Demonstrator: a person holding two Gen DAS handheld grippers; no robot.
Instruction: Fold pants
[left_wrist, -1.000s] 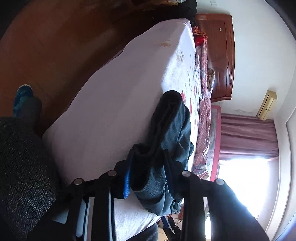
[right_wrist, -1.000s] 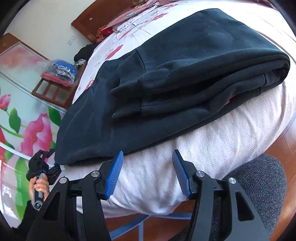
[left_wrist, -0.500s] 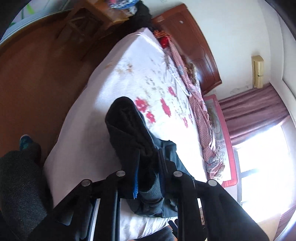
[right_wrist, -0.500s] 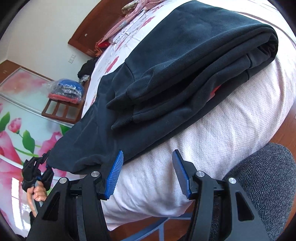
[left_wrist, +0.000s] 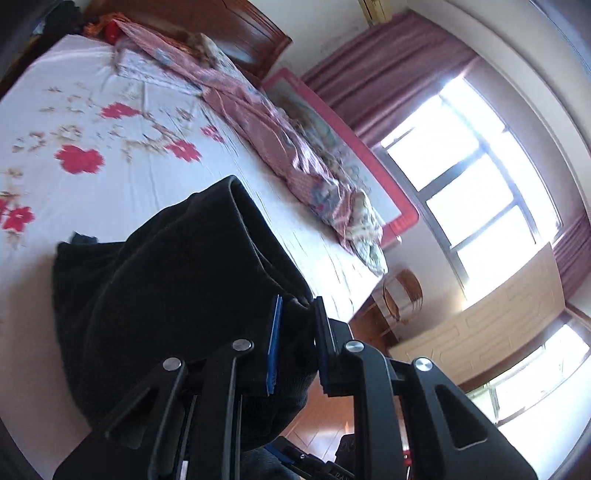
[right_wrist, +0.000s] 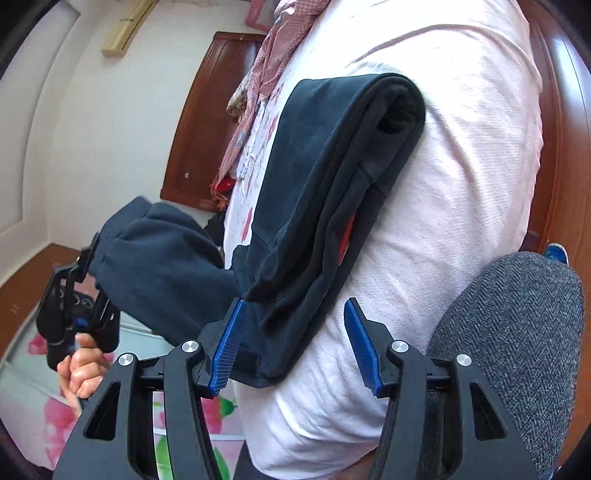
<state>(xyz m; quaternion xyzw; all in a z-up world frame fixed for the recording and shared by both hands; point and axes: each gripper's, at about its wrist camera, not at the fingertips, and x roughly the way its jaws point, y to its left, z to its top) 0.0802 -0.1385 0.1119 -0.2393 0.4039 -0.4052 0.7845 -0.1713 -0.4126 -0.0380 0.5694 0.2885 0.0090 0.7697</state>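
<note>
The left gripper (left_wrist: 295, 343) has clamped the pants (left_wrist: 177, 295) and lifted that end off the bed (left_wrist: 110, 177), starting another fold; the right gripper (right_wrist: 291, 347) stays half-open, holding nothing.

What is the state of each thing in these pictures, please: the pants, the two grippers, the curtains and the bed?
pants: dark, partly folded on the bed, one end lifted off it.
left gripper: shut on the pants' lifted end, jaws just closed further.
right gripper: open, its jaws around the near edge of the pants, not pressing.
curtains: drawn aside from the bright window.
bed: covered by a white sheet, crumpled pink blanket at the far side.
</note>
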